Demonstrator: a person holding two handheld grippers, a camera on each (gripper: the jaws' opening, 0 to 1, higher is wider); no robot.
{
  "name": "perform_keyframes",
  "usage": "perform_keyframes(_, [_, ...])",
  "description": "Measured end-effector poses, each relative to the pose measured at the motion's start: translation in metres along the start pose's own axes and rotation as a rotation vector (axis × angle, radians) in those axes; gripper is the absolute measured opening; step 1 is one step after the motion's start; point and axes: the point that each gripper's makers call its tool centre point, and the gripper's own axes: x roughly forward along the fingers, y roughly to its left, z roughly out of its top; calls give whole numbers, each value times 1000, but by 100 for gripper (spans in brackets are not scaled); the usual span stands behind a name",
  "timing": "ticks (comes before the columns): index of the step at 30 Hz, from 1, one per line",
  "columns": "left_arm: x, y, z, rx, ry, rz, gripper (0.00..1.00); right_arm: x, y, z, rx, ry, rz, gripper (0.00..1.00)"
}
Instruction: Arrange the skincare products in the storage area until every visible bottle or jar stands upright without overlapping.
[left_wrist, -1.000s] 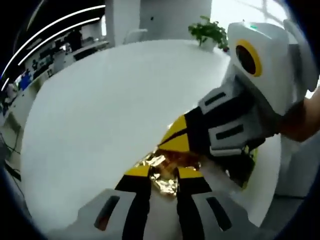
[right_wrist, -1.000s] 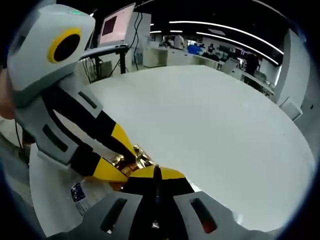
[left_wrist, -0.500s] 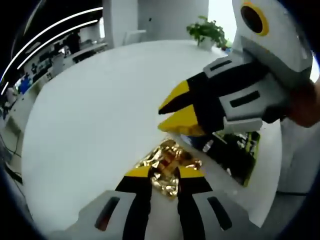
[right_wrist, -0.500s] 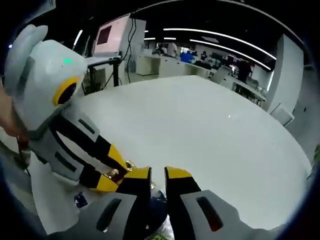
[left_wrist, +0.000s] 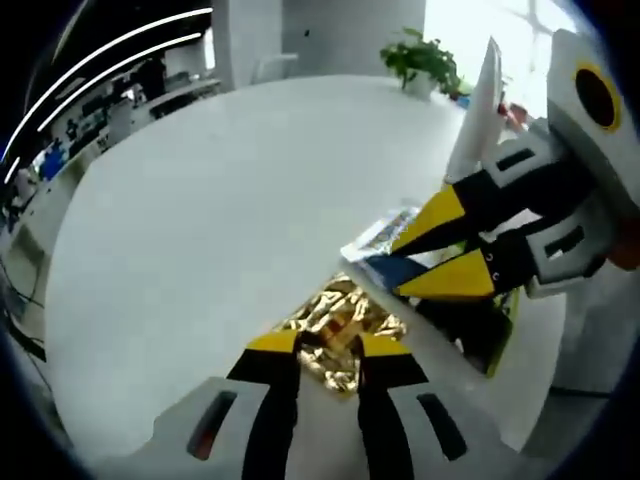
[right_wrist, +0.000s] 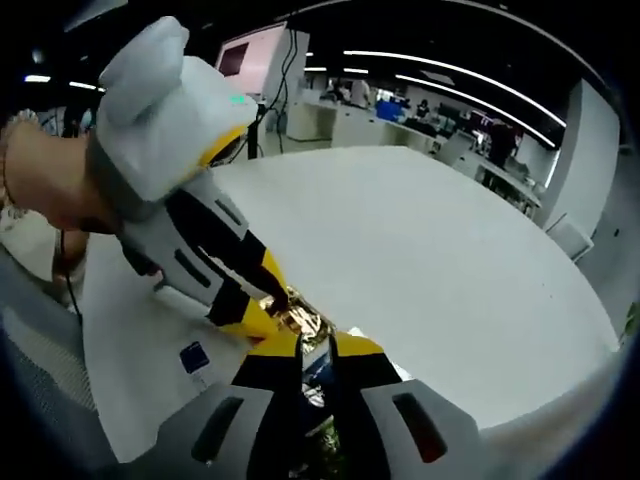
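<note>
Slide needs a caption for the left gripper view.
Left tongs pinch gold foil packet; right tongs grip a flat sachet.

A broad white desk (left_wrist: 200, 200) stretches across an open-plan office. A potted plant (left_wrist: 420, 65) stands at its far edge beside a bright window (left_wrist: 500, 40). Long ceiling light strips (right_wrist: 470, 80) run overhead, a monitor (right_wrist: 250, 60) glows on a stand, and rows of workstations (right_wrist: 400, 105) recede behind

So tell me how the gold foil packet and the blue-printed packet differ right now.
The gold foil packet is crinkled and shiny and rests on the white table at the left gripper; the blue-printed packet is flat, matte, and pinched by the right gripper, its edge lifted. Both are thin sachets, not bottles.
</note>
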Motion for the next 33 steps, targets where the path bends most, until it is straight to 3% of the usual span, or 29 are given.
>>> perform_keyframes(9, [-10,-2,4,-13,-13,1,16,-14,0,5,-23,-18,3,12])
perform_keyframes(16, [-39,-13,16,-60,-68,4,20,-37,10,15,-89,-78,27,17])
perform_keyframes(20, [-57,-19,23,-103,-123,11,26,-64,17,26,-142,-135,14,19])
perform_keyframes(24, [-74,-25,25,-137,-162,15,31,-89,21,31,-126,-173,4,24])
perform_keyframes(29, [-94,-37,16,-154,-187,7,40,-108,33,11,-186,-130,19,35])
perform_keyframes(33, [-109,-45,7,-164,-201,12,49,-126,37,-3,-164,-125,27,41])
